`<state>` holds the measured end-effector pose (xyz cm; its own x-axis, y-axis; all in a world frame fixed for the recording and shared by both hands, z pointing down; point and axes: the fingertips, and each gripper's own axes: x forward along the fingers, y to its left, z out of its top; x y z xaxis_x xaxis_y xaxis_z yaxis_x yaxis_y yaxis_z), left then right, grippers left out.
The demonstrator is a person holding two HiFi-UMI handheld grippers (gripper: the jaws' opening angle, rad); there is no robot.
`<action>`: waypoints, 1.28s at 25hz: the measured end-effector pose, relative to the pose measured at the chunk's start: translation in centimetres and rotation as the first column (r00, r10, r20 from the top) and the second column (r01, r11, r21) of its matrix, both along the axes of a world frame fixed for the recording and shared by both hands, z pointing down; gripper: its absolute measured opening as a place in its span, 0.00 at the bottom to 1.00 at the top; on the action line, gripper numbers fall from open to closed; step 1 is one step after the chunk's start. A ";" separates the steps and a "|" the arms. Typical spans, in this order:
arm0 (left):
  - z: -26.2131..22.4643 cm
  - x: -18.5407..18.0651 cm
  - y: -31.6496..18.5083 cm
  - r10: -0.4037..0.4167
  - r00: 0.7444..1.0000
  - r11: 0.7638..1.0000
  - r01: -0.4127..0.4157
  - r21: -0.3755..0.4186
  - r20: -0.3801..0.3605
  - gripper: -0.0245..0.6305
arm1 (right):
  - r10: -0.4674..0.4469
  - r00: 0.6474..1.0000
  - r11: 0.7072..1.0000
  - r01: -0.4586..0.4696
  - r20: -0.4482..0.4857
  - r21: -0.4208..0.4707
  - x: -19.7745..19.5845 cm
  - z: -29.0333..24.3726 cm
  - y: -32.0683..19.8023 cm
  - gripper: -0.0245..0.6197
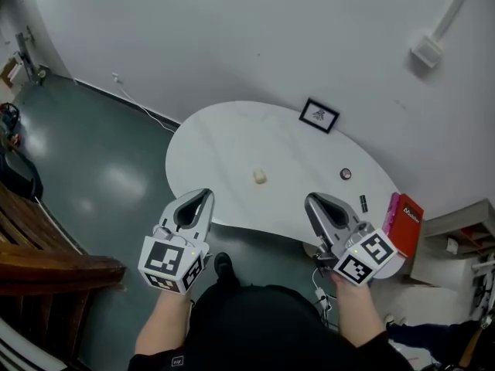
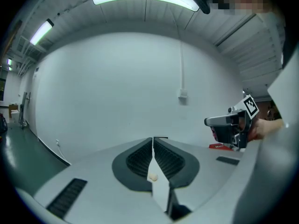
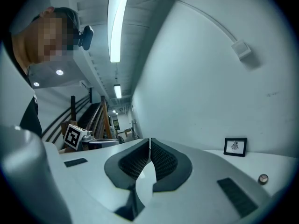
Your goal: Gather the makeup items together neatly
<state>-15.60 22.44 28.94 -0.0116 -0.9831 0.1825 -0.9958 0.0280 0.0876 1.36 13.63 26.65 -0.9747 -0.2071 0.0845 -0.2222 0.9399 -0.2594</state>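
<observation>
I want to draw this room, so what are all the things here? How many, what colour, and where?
table: 1, white, in the middle
small lump: 1, cream, mid-table
round item: 1, dark, right part of the table
short stick: 1, black, near the table's right edge
box: 1, red and pink, at the table's right end
framed picture: 1, black frame, at the table's far edge by the wall
wall box: 1, white, up on the wall
wooden stairs: 1, brown, far left
left gripper: 1, grey, jaws shut, empty
right gripper: 1, grey, jaws shut, empty
</observation>
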 end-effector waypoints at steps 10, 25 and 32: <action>1.7 -2.4 -6.0 0.114 0.992 0.993 -0.116 -0.034 -0.060 0.07 | 0.070 0.997 0.996 -0.071 -0.016 -0.048 -2.7 1.4 -3.8 0.10; 5.1 2.4 -15.9 0.041 0.999 0.988 -0.045 -0.145 -0.031 0.07 | 0.003 1.000 0.992 -0.002 0.008 -0.124 3.0 3.9 -14.2 0.10; 8.9 3.4 -17.7 0.001 0.999 0.974 -0.010 -0.228 -0.037 0.07 | -0.061 0.998 0.980 0.059 -0.002 -0.188 2.8 6.3 -15.2 0.10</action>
<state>-12.23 4.75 37.86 0.0046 -0.9154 0.4025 -0.9922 0.0458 0.1157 4.18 -1.58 32.92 -0.9840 -0.1279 0.1237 -0.1694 0.8862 -0.4313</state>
